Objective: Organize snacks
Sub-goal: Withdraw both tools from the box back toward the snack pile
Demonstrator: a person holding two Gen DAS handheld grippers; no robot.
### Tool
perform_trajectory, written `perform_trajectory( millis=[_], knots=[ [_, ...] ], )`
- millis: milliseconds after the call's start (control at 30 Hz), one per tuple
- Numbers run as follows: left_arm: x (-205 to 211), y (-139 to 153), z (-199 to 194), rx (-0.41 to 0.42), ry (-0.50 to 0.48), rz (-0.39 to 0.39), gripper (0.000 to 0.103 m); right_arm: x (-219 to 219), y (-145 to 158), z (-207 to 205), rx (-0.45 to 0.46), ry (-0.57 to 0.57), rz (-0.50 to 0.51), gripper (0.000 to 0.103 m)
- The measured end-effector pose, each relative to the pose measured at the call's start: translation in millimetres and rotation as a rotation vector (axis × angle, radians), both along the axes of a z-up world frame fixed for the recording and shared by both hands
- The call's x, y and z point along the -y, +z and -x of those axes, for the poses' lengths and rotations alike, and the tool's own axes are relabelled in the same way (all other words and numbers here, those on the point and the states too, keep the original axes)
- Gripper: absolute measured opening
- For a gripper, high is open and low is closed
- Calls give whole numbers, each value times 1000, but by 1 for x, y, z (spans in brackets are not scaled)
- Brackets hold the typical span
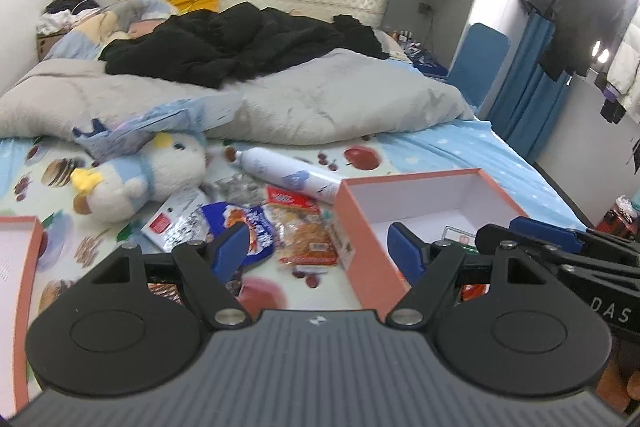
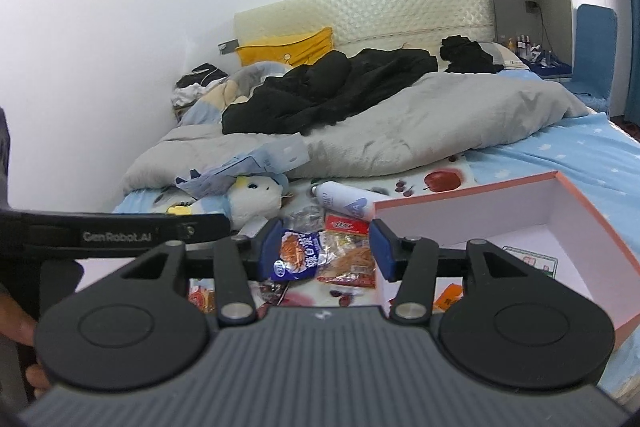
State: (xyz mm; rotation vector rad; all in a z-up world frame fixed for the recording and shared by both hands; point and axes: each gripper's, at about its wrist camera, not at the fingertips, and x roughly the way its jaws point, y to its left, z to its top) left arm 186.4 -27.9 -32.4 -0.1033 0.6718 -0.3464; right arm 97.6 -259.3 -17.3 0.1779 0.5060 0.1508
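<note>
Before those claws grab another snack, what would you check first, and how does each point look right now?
1. Left gripper open and holding nothing: ok.
2. Right gripper open and holding nothing: ok.
3. Pink box open on top, with room left inside: ok.
4. Blue snack bag lies ahead between the right fingers, uncovered: ok.
5. Orange snack pack overlaps its neighbours, so a clean single pick: cannot tell.
6. White bottle and plush toy lie beyond the snacks, out of the way: ok.
</note>
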Motion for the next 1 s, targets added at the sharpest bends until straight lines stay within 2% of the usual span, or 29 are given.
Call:
perform_trajectory(
  millis=[400,600,733,1000],
  knots=[
    [-36,-33,21,-51,28,27,80,-34,-27,15,-43,-2,13,51],
    [-53,-52,26,-82,62,17,87,-51,-49,23,-94,30,58,51],
    [-66,-68,22,-117,84,20,87,-63,-60,17,-121,59,86,51],
    [-81,-104,-2,-180,113,-21,89,-76,-70,-13,-122,90,135,51]
  ],
)
